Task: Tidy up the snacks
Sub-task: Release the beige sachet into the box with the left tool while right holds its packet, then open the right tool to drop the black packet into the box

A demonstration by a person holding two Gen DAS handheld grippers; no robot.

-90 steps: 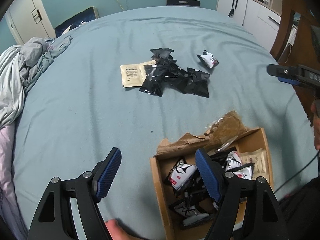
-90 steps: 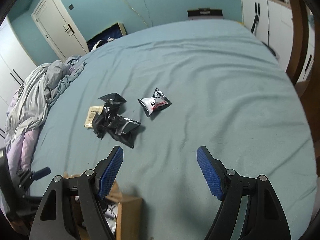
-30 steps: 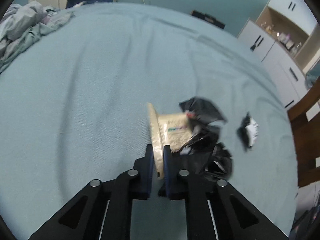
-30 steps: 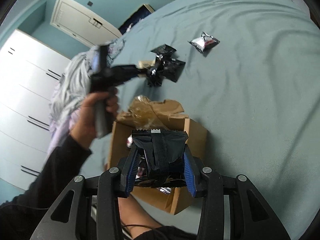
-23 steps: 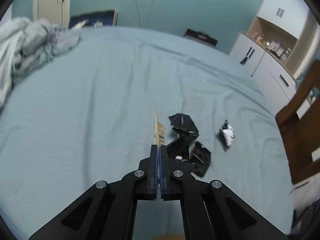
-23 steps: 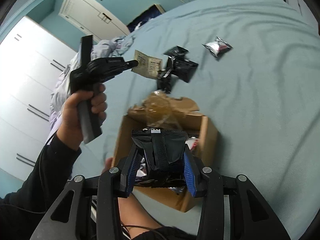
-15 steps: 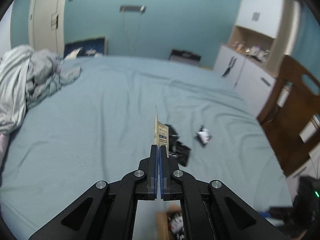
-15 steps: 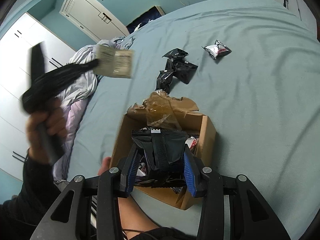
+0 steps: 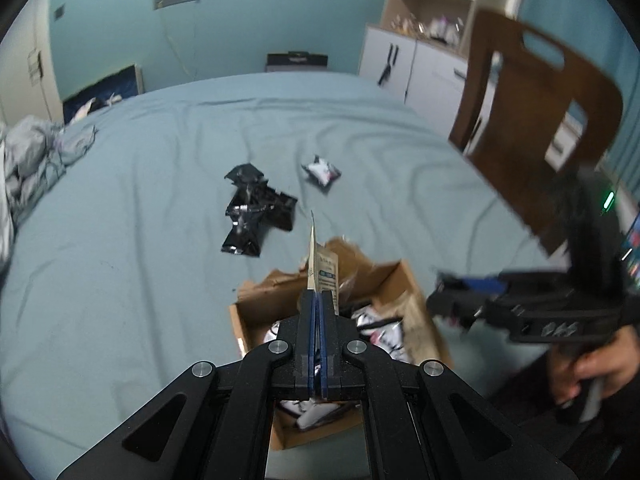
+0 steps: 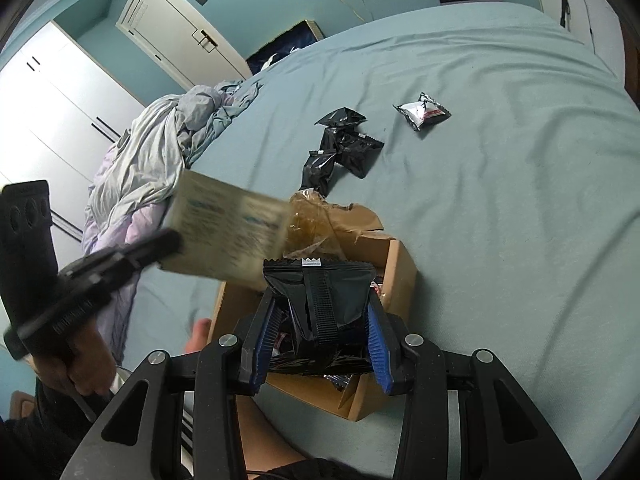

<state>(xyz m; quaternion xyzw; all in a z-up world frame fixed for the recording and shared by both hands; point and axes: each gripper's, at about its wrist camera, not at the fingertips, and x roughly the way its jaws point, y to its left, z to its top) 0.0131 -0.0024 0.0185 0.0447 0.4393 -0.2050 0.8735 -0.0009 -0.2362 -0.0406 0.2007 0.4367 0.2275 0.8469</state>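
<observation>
Black packets (image 9: 256, 212) beyond the box (image 9: 404, 276) — chair (image 9: 552, 120) beside.

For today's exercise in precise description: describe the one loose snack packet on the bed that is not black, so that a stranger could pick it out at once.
Start at the teal bed sheet and find the open cardboard box near its front edge. Beyond the box lies a cluster of black packets; to their right, lying apart from them, is the white packet. It alone is pale, with red print.

Both wrist views above box (image 9: 404, 276)
</observation>
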